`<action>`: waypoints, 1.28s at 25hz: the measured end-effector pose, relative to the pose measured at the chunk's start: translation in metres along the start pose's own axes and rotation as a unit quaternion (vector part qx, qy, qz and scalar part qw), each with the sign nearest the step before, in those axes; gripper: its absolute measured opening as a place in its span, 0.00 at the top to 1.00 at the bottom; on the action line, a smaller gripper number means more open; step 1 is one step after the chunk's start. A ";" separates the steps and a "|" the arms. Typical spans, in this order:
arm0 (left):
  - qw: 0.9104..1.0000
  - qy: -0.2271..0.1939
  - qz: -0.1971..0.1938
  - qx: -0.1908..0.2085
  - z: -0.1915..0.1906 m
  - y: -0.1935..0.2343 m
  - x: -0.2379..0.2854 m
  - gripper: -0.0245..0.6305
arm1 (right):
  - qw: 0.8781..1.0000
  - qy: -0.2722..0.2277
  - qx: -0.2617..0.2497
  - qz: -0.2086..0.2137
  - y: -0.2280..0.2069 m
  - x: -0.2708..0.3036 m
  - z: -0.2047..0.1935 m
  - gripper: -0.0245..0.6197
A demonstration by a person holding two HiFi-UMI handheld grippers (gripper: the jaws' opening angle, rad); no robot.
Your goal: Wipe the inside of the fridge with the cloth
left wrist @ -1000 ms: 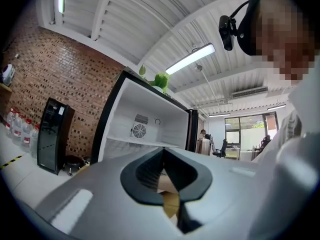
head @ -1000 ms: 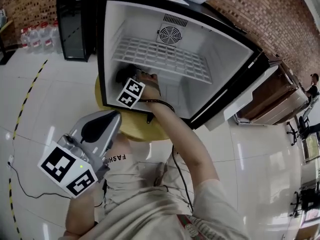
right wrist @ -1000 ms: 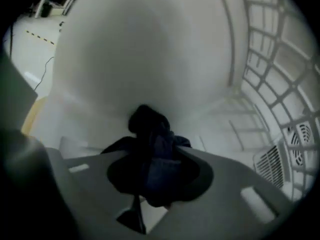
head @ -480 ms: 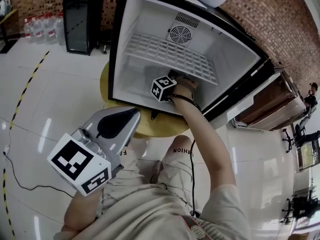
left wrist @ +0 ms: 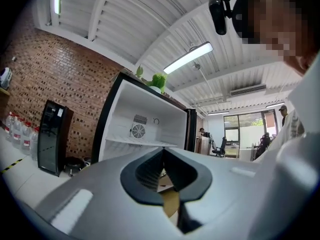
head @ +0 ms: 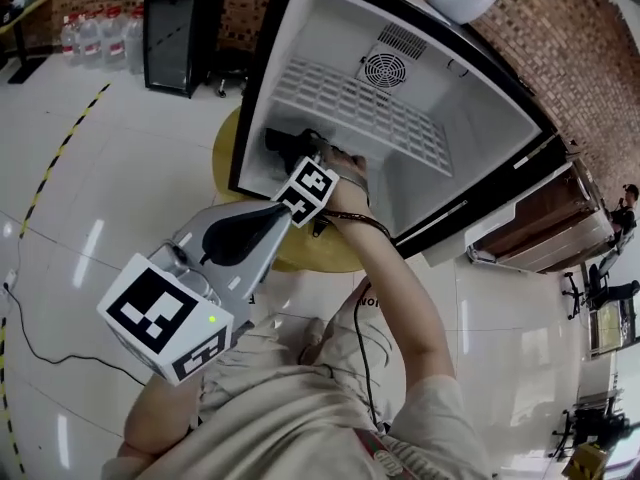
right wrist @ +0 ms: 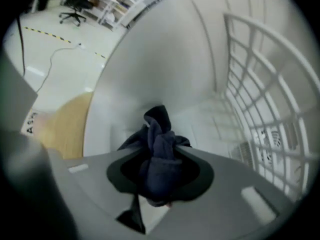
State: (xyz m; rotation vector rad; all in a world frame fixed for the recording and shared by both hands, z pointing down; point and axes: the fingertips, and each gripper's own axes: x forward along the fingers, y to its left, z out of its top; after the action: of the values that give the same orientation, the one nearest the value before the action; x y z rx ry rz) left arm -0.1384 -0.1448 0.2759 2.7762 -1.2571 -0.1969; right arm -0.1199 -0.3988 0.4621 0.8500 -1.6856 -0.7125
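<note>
One white fridge on a round table — glossy floor, brick wall

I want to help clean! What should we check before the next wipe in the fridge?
1. Cloth held in right gripper, fingers shut on it: ok.
2. Fridge open: ok.
3. Right gripper inside fridge, below shelf: ok.
4. Cloth touching the fridge wall: cannot tell.
5. Left gripper shut, empty, outside fridge: ok.
</note>
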 end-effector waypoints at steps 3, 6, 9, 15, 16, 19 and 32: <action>1.000 0.015 0.009 -0.010 -0.014 0.009 0.006 0.96 | 0.996 -0.056 0.024 0.067 0.030 0.009 0.053 0.80; 0.999 0.028 0.023 -0.023 -0.027 0.017 0.013 0.96 | 0.997 -0.037 0.029 0.058 0.029 0.024 0.047 0.80; 0.997 0.034 0.046 -0.042 -0.034 0.030 0.016 0.96 | 0.999 0.021 0.043 0.026 0.008 0.035 -0.005 0.80; 0.993 0.015 0.085 -0.081 -0.032 0.049 0.008 0.96 | 0.962 0.273 -0.005 -0.026 -0.024 0.012 -0.166 0.81; 0.992 0.010 0.089 -0.087 -0.030 0.050 0.007 0.96 | 0.948 0.316 -0.030 -0.025 -0.024 0.005 -0.185 0.81; 0.990 0.001 0.098 -0.101 -0.027 0.051 0.007 0.96 | 0.913 0.396 -0.097 0.003 -0.020 -0.011 -0.219 0.81; 0.980 -0.033 0.139 -0.139 -0.021 0.074 -0.010 0.96 | 0.990 -0.091 -0.021 0.107 0.073 -0.030 0.068 0.80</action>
State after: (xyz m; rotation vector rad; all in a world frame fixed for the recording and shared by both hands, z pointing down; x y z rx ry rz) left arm -0.1966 -0.1851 0.3074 2.3493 -1.4869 -0.4106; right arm -0.1938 -0.3300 0.4877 0.5778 -1.8846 -0.6913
